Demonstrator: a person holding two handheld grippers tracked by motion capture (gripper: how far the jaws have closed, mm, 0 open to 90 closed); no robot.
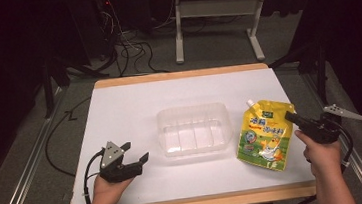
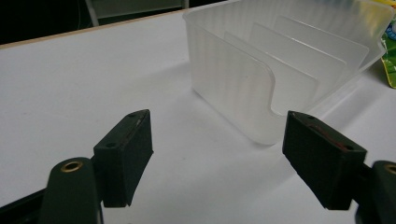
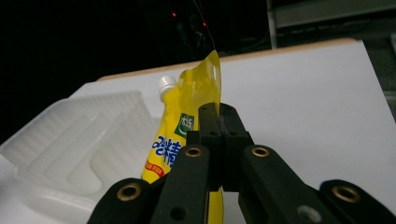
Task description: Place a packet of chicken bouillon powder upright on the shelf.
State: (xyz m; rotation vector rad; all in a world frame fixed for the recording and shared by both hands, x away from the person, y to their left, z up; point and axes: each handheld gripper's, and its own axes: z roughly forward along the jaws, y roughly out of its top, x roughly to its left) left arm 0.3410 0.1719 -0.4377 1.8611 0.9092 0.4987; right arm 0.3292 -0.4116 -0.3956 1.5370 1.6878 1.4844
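A yellow spouted pouch with a white cap lies on the white table sheet, right of a clear plastic divided container. My right gripper is shut on the pouch's right top edge. In the right gripper view the black jaws pinch the thin yellow edge, and the pouch hangs tilted with that edge raised. My left gripper is held at the table's front left, open with nothing between its fingers. In the left gripper view the container stands just beyond the jaws.
The white sheet covers a wood-edged table. Behind the table are a white desk frame and tangled cables on the grey floor. A corner of the pouch shows past the container in the left gripper view.
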